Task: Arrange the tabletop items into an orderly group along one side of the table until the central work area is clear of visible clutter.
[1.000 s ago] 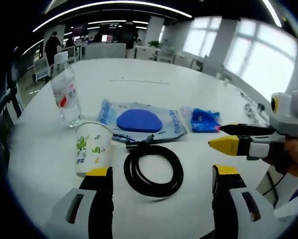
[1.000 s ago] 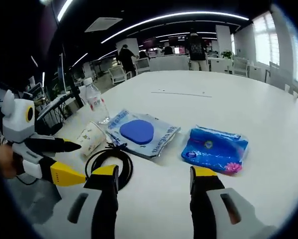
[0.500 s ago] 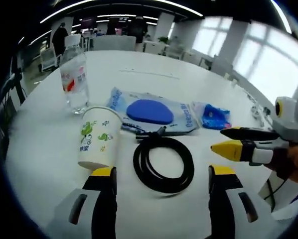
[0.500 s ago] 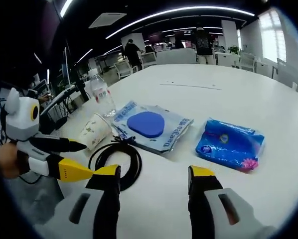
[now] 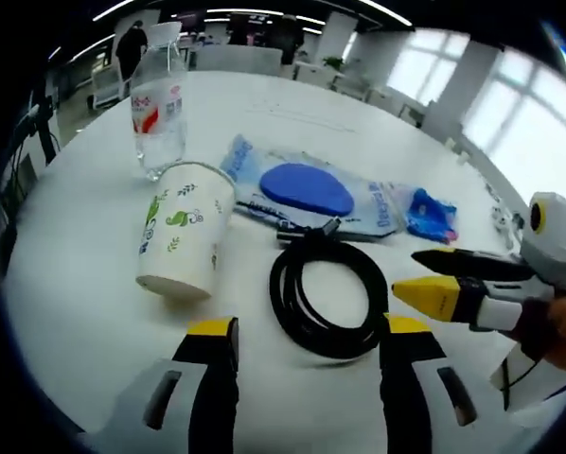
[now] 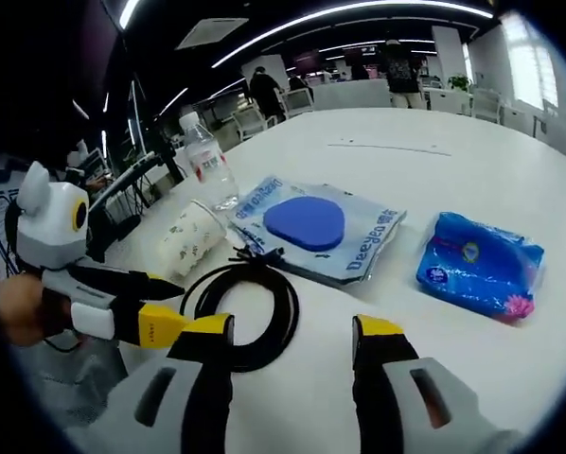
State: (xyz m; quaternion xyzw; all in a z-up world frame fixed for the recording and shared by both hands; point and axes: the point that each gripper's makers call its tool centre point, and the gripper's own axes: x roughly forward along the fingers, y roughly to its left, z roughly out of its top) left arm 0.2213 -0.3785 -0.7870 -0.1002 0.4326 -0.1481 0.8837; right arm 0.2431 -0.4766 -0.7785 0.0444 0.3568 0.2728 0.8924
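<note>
Clutter remains spread across the white desk, with nothing yet gathered to one side. In the left gripper view, going left to right: a clear water bottle stands at upper left; a paper cup with green print sits upside down just below it; a coiled black cable lies at centre, its plug end touching a clear packet holding a blue pad; a small blue packet lies at upper right.

The left tool hovers with its jaws apart and empty at the bottom of the frame, the coil just ahead of them. The right tool enters from the right edge, its yellow and black tips parted, gripping nothing. In the right gripper view the right tool is likewise spread and empty, the cable's near edge between its jaws.

By these pictures the tidying is at its very start: every item is left to move.

Compared with a second ago, both cameras have closed in on the cable, while the items themselves lie as they did.
</note>
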